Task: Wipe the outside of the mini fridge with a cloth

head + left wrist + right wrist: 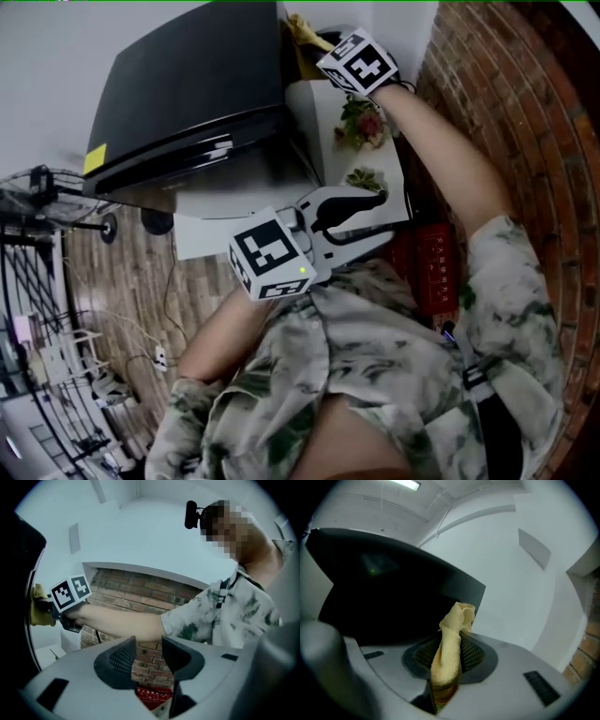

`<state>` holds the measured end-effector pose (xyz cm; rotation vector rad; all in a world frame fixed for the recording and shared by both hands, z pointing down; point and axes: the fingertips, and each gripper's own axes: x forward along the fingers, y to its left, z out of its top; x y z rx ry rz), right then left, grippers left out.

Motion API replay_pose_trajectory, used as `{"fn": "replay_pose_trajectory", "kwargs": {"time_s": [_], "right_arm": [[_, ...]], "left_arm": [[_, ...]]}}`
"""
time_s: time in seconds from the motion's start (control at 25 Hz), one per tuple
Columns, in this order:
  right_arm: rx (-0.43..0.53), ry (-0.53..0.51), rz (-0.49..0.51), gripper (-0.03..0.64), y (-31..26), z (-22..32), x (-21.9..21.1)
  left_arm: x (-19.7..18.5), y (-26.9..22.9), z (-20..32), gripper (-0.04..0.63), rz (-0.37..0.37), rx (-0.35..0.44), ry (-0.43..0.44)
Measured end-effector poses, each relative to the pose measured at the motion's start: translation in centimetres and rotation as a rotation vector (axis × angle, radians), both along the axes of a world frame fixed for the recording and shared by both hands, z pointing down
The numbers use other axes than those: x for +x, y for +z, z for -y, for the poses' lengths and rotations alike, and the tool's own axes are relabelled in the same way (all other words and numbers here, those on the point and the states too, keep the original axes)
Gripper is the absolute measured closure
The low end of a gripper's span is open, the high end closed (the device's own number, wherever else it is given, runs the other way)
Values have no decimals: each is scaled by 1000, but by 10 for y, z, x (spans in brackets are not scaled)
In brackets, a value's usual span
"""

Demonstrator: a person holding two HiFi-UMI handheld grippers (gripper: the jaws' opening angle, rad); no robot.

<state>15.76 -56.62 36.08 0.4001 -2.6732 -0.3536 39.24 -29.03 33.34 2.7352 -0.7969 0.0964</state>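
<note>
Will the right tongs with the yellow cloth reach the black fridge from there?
Probably yes. The right tongs are shut on the yellow cloth, and the black fridge looks close, right ahead of the cloth's tip, with nothing showing between them.

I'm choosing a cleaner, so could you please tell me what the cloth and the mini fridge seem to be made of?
The cloth looks like yellow terry or microfibre: nubby pile, limp folds. The mini fridge looks like black painted metal or plastic, semi-gloss: smooth panels with reflections.
</note>
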Motion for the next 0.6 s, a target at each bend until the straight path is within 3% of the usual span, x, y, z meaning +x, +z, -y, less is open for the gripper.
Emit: {"fn": "replay_pose_trajectory", "kwargs": {"time_s": [0.6], "right_arm": [[-115,10,-174,518,149,-7,1]], "left_arm": [[-10,17,-14,430,-17,-45,-84]]}}
